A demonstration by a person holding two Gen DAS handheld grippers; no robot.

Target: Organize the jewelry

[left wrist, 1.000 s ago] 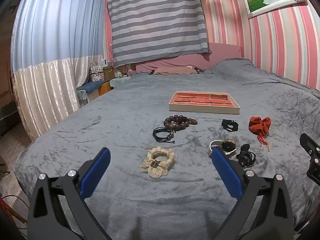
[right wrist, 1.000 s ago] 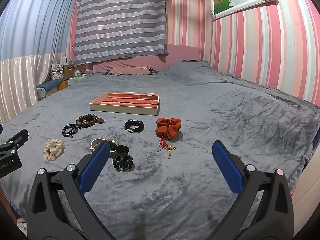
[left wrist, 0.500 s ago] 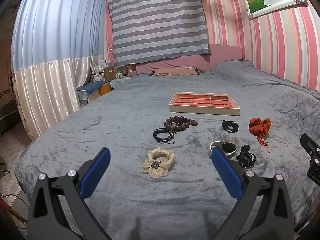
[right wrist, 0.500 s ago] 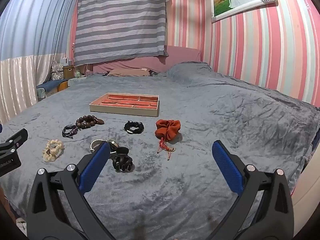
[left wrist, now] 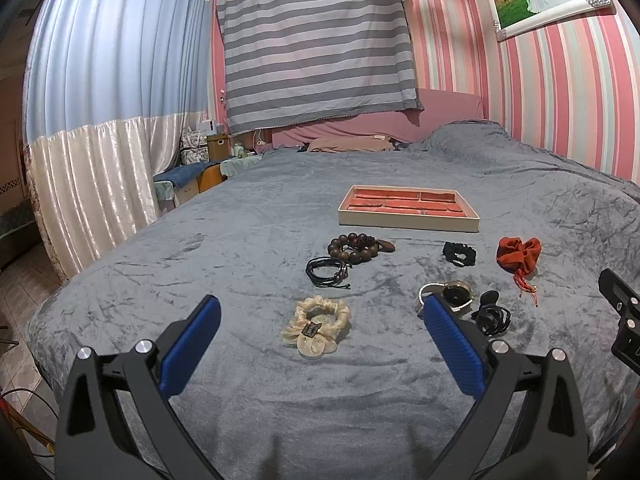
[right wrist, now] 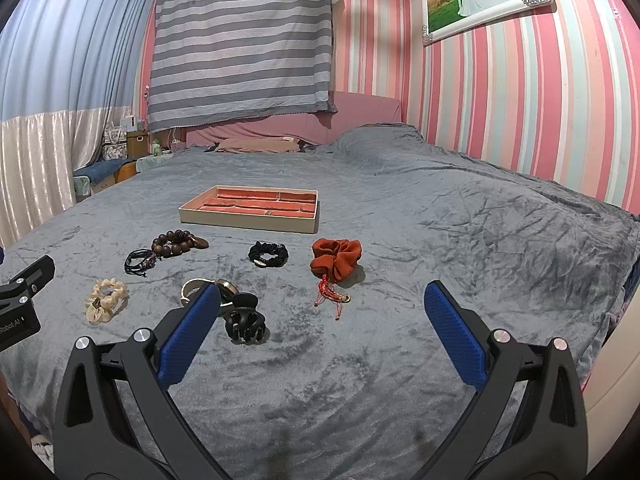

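A cream tray with red compartments (left wrist: pixel 408 218) (right wrist: pixel 248 219) lies on the grey bed. In front of it lie a brown bead bracelet (left wrist: pixel 354 246) (right wrist: pixel 174 242), a black cord bracelet (left wrist: pixel 328 272) (right wrist: pixel 140 261), a cream scrunchie (left wrist: pixel 316 326) (right wrist: pixel 105 299), a black scrunchie (left wrist: pixel 459 253) (right wrist: pixel 268 254), a red scrunchie (left wrist: pixel 519 254) (right wrist: pixel 336 260), a red cord charm (right wrist: pixel 332 298), a metal bangle (left wrist: pixel 452 294) (right wrist: pixel 212 286) and a black claw clip (left wrist: pixel 491 314) (right wrist: pixel 245 320). My left gripper (left wrist: pixel 320 332) is open and empty, above the cream scrunchie. My right gripper (right wrist: pixel 322 320) is open and empty, near the red charm.
The grey blanket (right wrist: pixel 460 240) covers a wide bed. Pillows (left wrist: pixel 352 144) lie at its head under a striped cloth. Curtains (left wrist: pixel 100 140) and small boxes stand to the left. The striped wall (right wrist: pixel 540 100) is on the right.
Both grippers have risen or drawn back slightly; the items sit a little farther off in both views. Nothing was picked up.
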